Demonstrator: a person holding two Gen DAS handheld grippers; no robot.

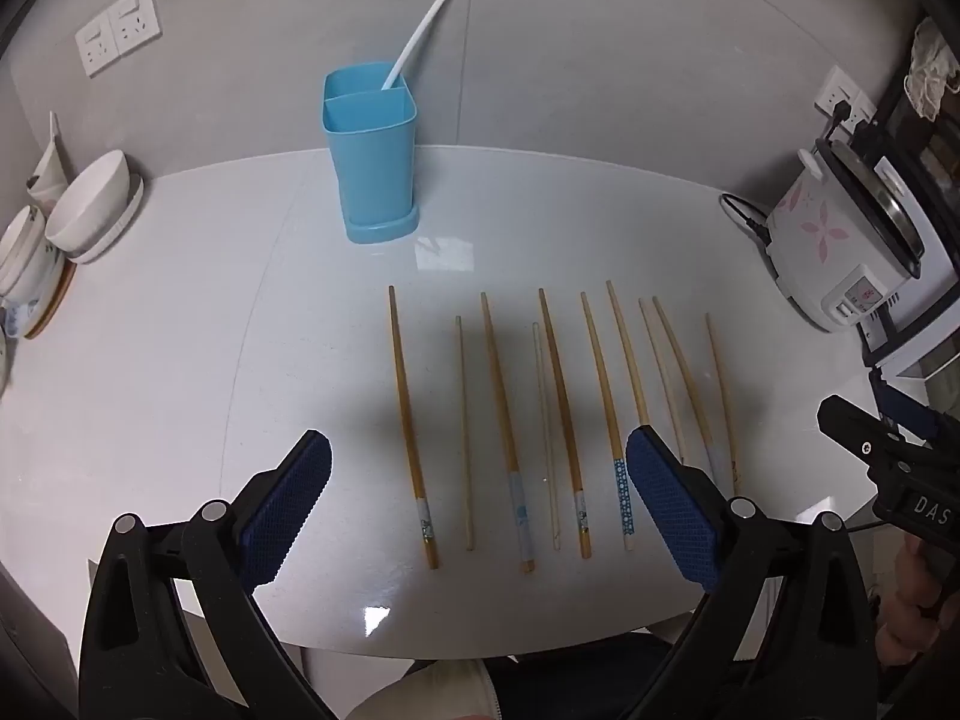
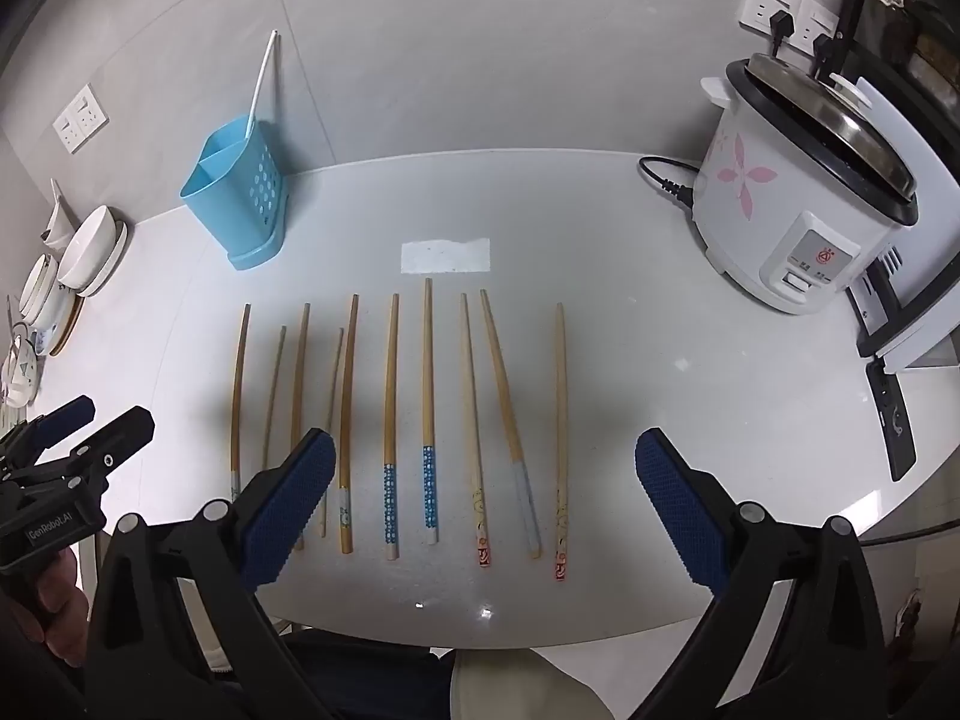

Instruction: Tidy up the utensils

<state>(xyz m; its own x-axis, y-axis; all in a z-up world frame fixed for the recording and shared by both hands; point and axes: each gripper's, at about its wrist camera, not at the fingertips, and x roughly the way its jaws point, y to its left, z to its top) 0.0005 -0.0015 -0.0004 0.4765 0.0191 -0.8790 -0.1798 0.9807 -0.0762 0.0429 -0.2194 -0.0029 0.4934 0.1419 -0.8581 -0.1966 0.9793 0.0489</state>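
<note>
Both tools wide open, nothing gripped; chopsticks unsorted on the surface.
Left tool (image 1: 478,463) and right tool (image 2: 485,461) hover over the near ends of the chopsticks (image 2: 426,408), which lie side by side on the white surface (image 2: 690,396); blue divided holder (image 1: 369,150) stands upright beyond them, holding one white chopstick (image 1: 420,36); rice cooker (image 2: 798,192) at right.

Both cameras look from the near edge of the tabletop (image 1: 180,330) toward the wall, from above and close. The left view stands more to the left, the right view more to the right. Both share the row of chopsticks (image 1: 558,420) (image 2: 390,420) and the blue holder (image 1: 372,174) (image 2: 240,204).
</note>
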